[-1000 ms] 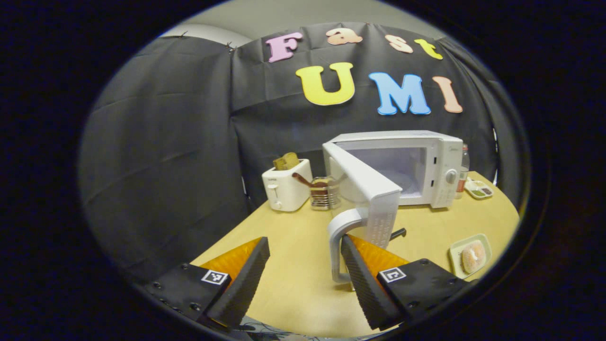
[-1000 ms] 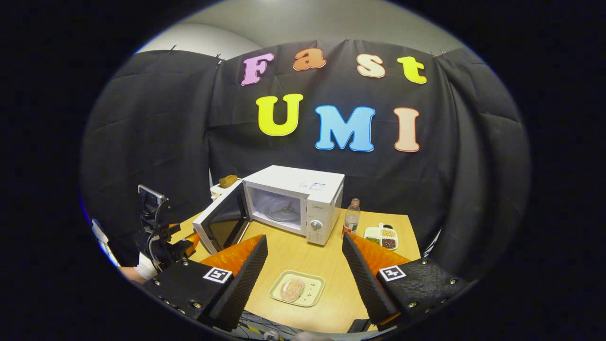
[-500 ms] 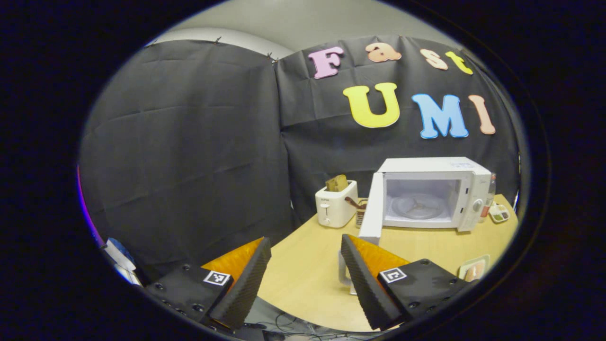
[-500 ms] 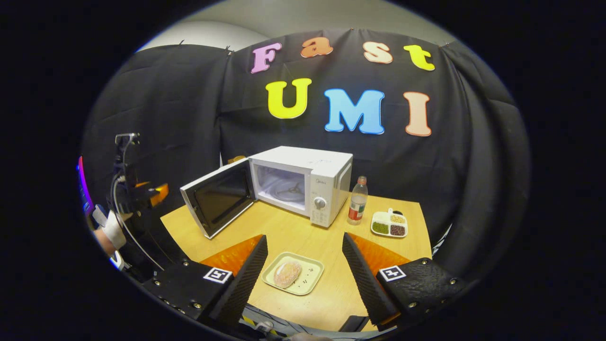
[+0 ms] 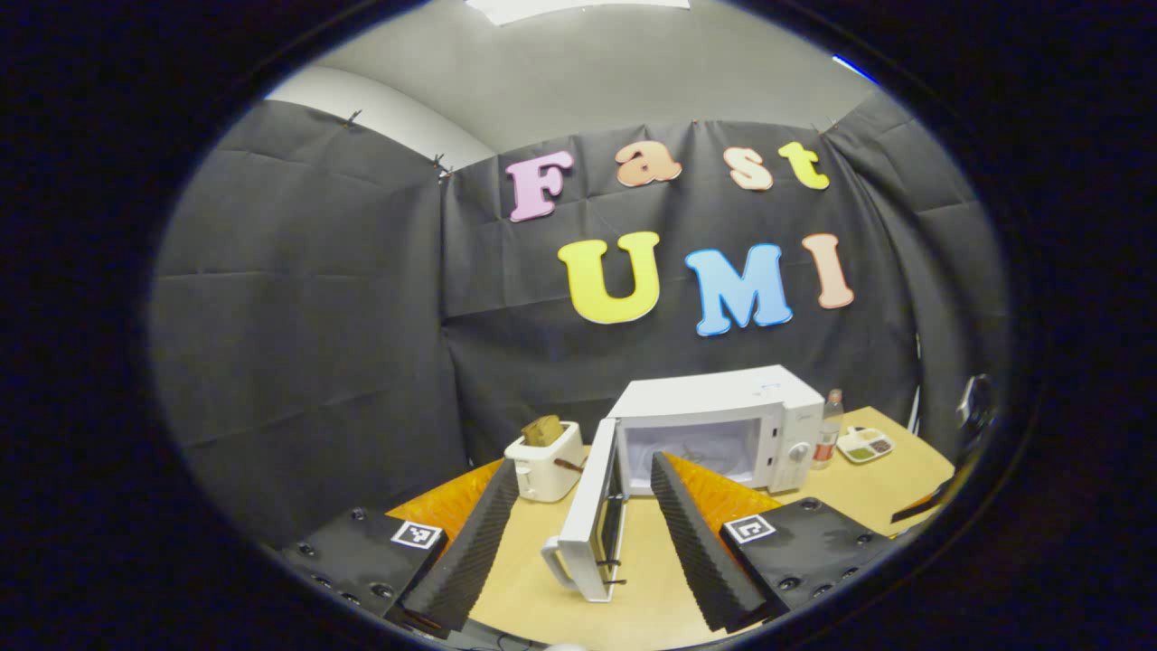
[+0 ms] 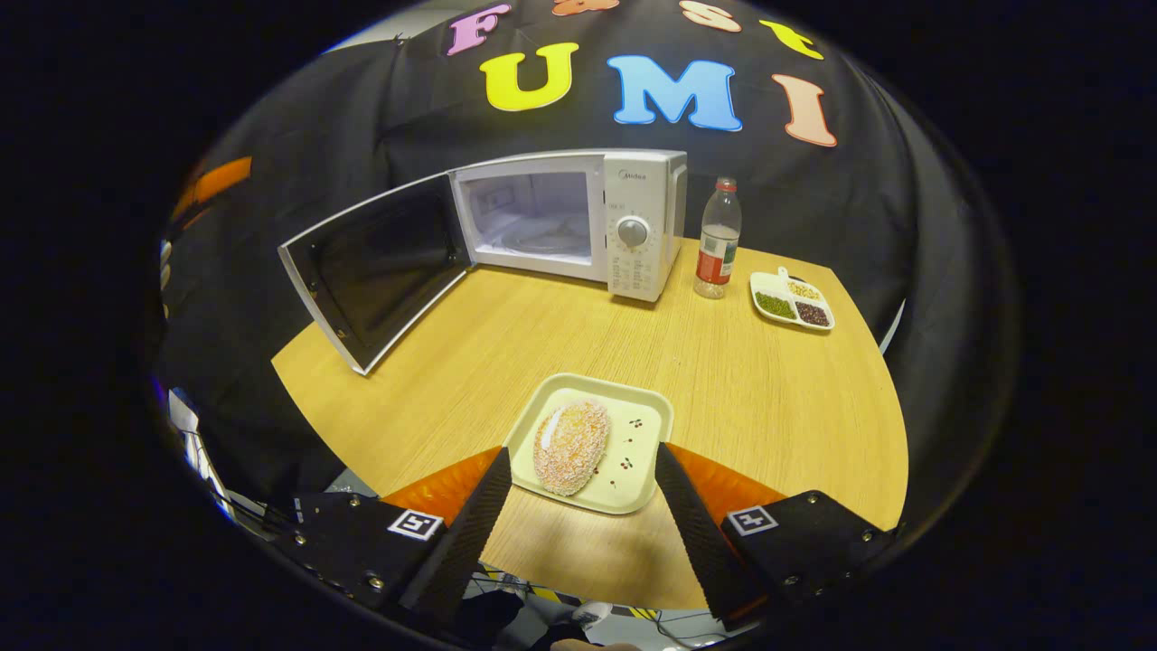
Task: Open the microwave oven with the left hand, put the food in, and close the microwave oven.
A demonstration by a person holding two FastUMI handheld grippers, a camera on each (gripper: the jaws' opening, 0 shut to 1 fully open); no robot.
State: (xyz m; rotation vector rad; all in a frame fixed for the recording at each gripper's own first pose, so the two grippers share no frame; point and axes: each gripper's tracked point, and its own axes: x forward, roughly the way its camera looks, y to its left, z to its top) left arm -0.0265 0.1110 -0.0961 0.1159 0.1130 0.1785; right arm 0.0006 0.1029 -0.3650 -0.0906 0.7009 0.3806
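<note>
**Microwave open, bread on its tray between the right fingers**

The microwave stands at the far side of the table, its front turned toward the near edge and its long axis running left to right in the right gripper view. Its door is swung wide on the left hinge, dark inner face toward the near edge, and the cavity with its glass turntable lies bare. In the left gripper view the door is seen nearly edge-on, handle nearest the camera.

The bread, an oval sugared bun, lies on a pale tray near the front edge of the table. Its long axis points away from the camera, leaning slightly right toward the microwave.

The right gripper has its fingers spread wide and holds nothing. The tray's near edge sits between the fingertips; whether they touch its rim I cannot tell. The bread is just ahead of the left finger.

The left gripper is also wide open and empty, well back from the door, which shows between its fingers.

A small brand word sits above the microwave's dial, too small to read with confidence. A bottle with a red label stands right of the microwave, beside a divided dish. A toaster stands left of the door.
</note>
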